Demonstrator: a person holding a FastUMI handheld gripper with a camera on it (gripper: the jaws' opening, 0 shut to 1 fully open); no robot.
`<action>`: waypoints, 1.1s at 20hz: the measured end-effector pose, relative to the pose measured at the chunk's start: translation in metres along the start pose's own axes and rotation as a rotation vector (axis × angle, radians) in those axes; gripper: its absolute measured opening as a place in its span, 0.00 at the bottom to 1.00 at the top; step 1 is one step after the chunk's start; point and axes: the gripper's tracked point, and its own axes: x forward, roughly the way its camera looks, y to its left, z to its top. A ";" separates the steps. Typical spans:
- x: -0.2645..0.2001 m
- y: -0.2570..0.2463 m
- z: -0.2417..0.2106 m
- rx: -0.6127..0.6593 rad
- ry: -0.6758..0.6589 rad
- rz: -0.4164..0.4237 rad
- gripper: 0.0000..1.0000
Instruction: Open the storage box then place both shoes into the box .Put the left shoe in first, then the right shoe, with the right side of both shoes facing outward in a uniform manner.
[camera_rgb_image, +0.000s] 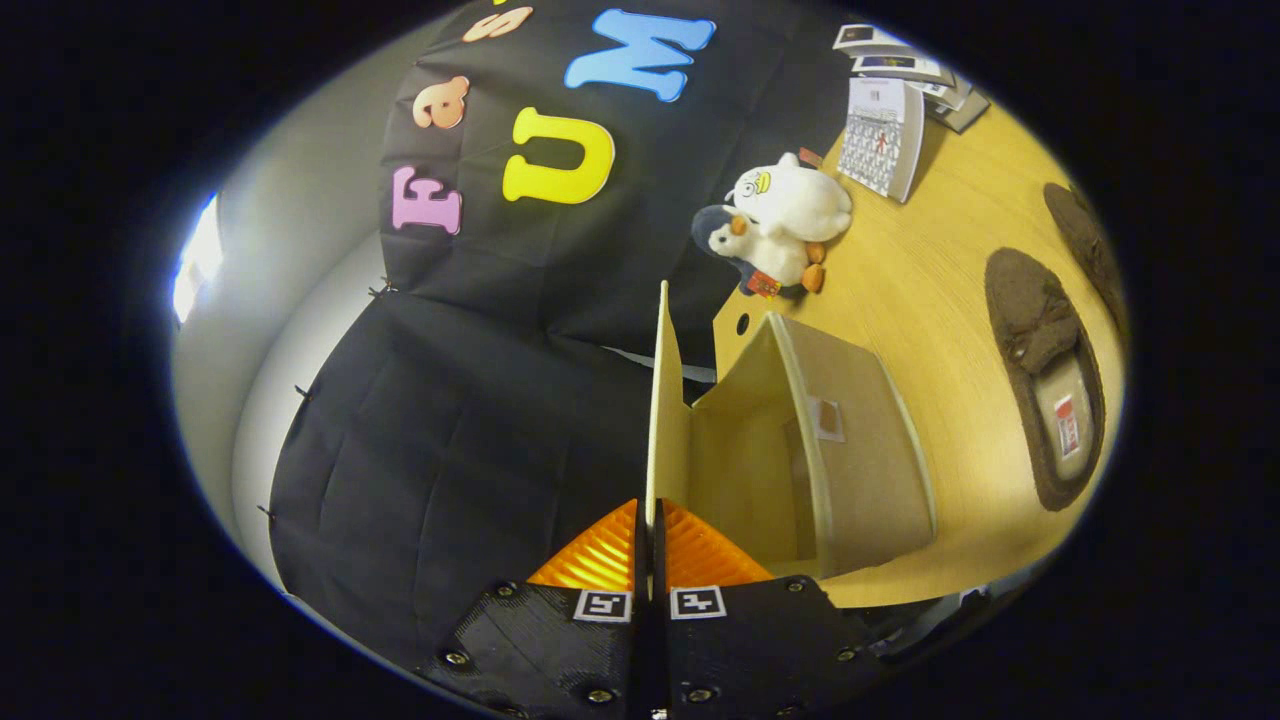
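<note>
Gripper (650, 530) clenched on the lid (662, 400) of the box (860, 450): both orange fingers (600, 555) press the thin panel edge-on, near its free edge. Lid stands swung up, hinged along the box's side. Box mouth open, interior bare and pale.

Box sits on the wooden table (930, 270). One brown shoe (1045, 375) lies beyond the box, well apart from it, opening up, label showing inside. Second shoe (1085, 240) further out near the table's edge, only partly seen. Two plush toys (780, 225) and a calendar (880, 135) stand past the box, clear of the work.

Judgement: opening step near done; no shoe in yet.

Risks:
- Lid is thin and held at its edge; let go too soon and it may fall shut again.
- Pulling further could tip or drag the light box across the table.
- Cannot tell left shoe from right from here; picking the wrong one first breaks the order.
- Shoe turned the wrong way round would spoil the uniform facing.
</note>
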 end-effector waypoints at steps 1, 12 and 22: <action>0.004 0.009 -0.002 -0.017 -0.008 -0.004 0.00; 0.056 0.076 -0.038 -0.236 -0.006 -0.014 0.00; 0.103 0.113 -0.074 -0.531 0.019 -0.051 0.18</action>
